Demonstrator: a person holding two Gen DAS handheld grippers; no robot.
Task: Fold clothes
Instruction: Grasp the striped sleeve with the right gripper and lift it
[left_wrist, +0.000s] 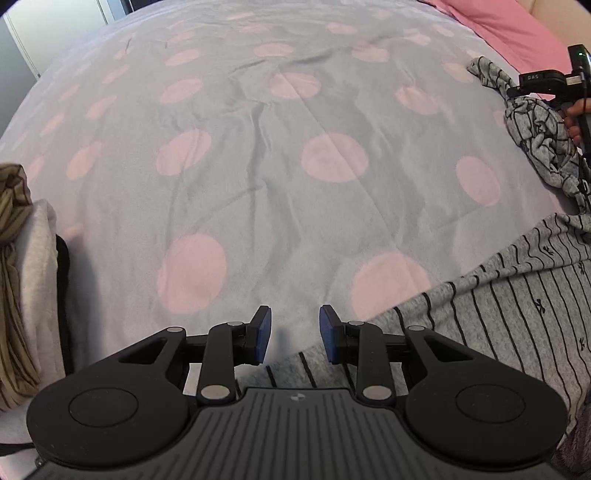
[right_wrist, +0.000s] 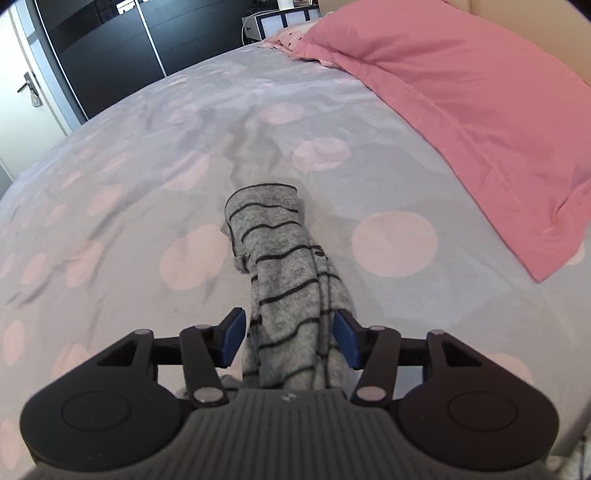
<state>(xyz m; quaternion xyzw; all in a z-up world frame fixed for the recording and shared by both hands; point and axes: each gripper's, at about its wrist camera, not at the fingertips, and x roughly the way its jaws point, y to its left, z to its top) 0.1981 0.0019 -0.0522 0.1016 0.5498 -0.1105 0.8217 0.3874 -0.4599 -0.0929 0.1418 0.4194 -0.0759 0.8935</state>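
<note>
Right tongs (right_wrist: 289, 338) straddle the striped grey garment's sleeve (right_wrist: 284, 273), seemingly unclenched, probably stretching it flat across the bed (right_wrist: 110, 206); left tongs (left_wrist: 295, 334) hover released.

Home bedroom. I'm working over a bed: grey duvet cover (left_wrist: 258, 166) with big pale pink dots fills both my wrist views. Pink pillow (right_wrist: 461, 122) at the head end, a second patterned pink one (right_wrist: 291, 37) behind it. Dark glossy sliding wardrobe doors (right_wrist: 122, 40) along the far wall, white door with a lever handle (right_wrist: 27, 83) next to them. Stack of folded clothes (left_wrist: 26, 288) at the bed's left edge, striped grey garment (left_wrist: 498, 321) spread on the cover.
</note>
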